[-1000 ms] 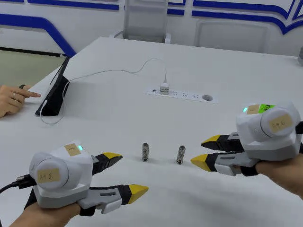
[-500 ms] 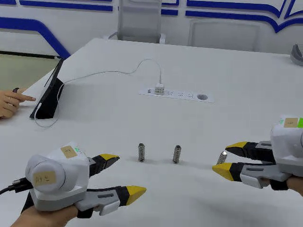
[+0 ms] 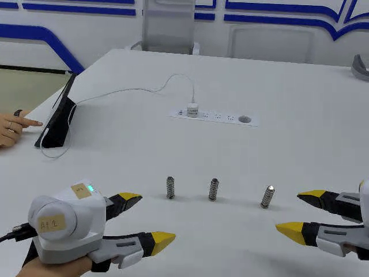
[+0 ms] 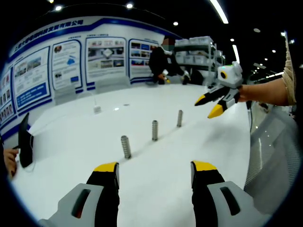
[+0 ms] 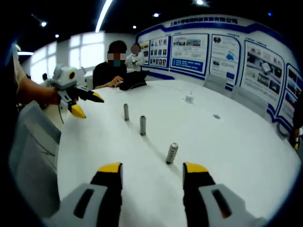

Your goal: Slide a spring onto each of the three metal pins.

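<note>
Pins, three of them and each sleeved in a spring [image 4: 126, 146], stand in a row on the white table [image 3: 132, 150]: left pin [image 3: 170, 187] and middle pin [image 3: 214, 189] upright, right pin [image 3: 267, 197] leaning slightly. The left gripper [image 3: 147, 218] hovers near the left pin, jaws spread wide and holding nothing. The right gripper [image 3: 296, 212] sits just beside the right pin, apart from it, jaws likewise wide and empty. Farther back lie a power strip [image 3: 216, 117] and a propped tablet [image 3: 56, 122], with a person's hand [image 3: 12, 128] at the table's left edge.
</note>
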